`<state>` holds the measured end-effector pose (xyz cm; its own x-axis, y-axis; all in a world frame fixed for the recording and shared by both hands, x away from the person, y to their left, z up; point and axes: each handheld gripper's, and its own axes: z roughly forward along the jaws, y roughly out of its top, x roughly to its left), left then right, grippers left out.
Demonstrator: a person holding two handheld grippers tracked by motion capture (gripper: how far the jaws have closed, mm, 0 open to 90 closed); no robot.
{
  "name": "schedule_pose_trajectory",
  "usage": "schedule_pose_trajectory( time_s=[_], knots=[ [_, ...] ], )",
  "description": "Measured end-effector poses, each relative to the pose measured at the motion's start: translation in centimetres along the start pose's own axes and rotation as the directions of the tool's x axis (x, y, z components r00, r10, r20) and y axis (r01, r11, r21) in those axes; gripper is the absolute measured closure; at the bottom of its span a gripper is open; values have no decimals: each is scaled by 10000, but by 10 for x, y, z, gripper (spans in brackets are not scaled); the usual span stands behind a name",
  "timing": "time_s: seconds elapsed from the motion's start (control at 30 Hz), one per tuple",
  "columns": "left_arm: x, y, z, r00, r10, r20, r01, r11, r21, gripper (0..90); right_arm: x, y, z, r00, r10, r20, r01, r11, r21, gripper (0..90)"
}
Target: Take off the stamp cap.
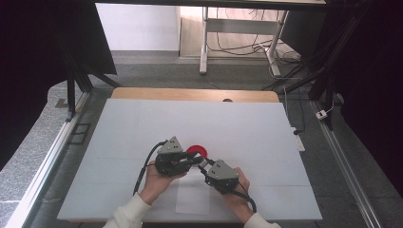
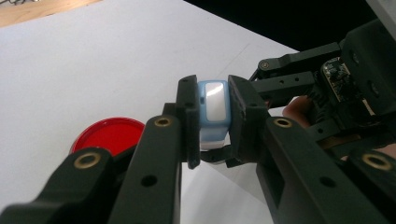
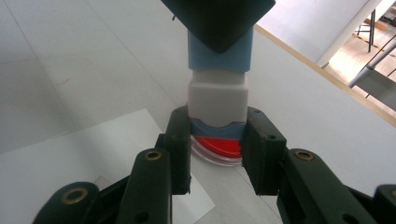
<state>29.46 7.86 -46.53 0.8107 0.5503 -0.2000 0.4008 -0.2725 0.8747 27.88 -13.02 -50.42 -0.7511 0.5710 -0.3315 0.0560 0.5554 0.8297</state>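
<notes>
Blue-and-white stamp (image 3: 217, 88), red round pad (image 2: 108, 135), white table (image 1: 142, 123), black fingers (image 3: 180, 140).

We record two handheld grippers: left gripper (image 1: 197, 160) and right gripper (image 1: 203, 167), each black, topped by a grey three-cornered plate, trailing a black cable. Jaws matt black, brass-ringed pivots, small screw holes. Sleeves (image 1: 127, 213) white.

High view: overhead, facing forward across the white table (image 1: 142, 123). Both gripper views: close, low, looking along their jaws; all share the red dish (image 1: 198, 151).
</notes>
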Motion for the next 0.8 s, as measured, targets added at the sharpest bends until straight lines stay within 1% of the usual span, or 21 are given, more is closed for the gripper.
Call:
schedule_pose_trajectory(
  time_s=[0.1, 0.13, 0.23, 0.27, 0.37, 0.43, 0.5, 0.57, 0.6, 0.7, 0.8],
  knots=[
    [0, 0, 0, 10000, -23, -11, 23, 10000, -23, 754, -1, -1, 0, 9994, 325, -126, -327, 9994, -142, 649],
    [0, 0, 0, 10000, -28, -17, 28, 10000, -19, 754, -1, -1, 0, 9983, 555, -196, -558, 9983, -152, 649],
    [0, 0, -1, 10000, -55, -10, 55, 10000, -16, 753, -1, -2, 0, 9961, 853, -215, -857, 9961, -188, 649],
    [0, 0, -1, 10000, -57, -4, 57, 10000, -13, 753, 0, -2, 0, 9959, 881, -222, -885, 9959, -205, 649],
    [0, 0, -1, 10000, -49, 6, 49, 10000, 15, 753, 0, -2, 1, 9960, 864, -217, -870, 9958, -287, 650],
    [0, 0, -1, 10000, -47, 23, 47, 10000, 28, 753, 0, -2, 0, 9973, 708, -208, -712, 9973, -170, 650],
    [0, 0, 0, 10000, -28, 14, 28, 10000, 31, 753, -1, -2, 0, 9989, 409, -213, -413, 9990, -173, 650],
    [0, 0, 0, 10000, -28, 4, 28, 10000, 22, 754, -2, -2, 0, 9999, -47, -116, 45, 9999, -148, 651],
    [0, 0, 0, 10000, -46, 8, 46, 10000, 29, 754, -2, -2, 0, 9999, -124, -99, 123, 9999, -121, 651],
    [0, 0, 0, 10000, -44, -25, 44, 10000, 81, 754, -2, -2, 0, 9998, -183, -120, 182, 9998, -79, 651],
    [0, -1, 1, 10000, -76, -35, 76, 9999, 106, 753, -2, -3, 1, 9998, 105, -162, -106, 9999, -58, 651]
  ],
)
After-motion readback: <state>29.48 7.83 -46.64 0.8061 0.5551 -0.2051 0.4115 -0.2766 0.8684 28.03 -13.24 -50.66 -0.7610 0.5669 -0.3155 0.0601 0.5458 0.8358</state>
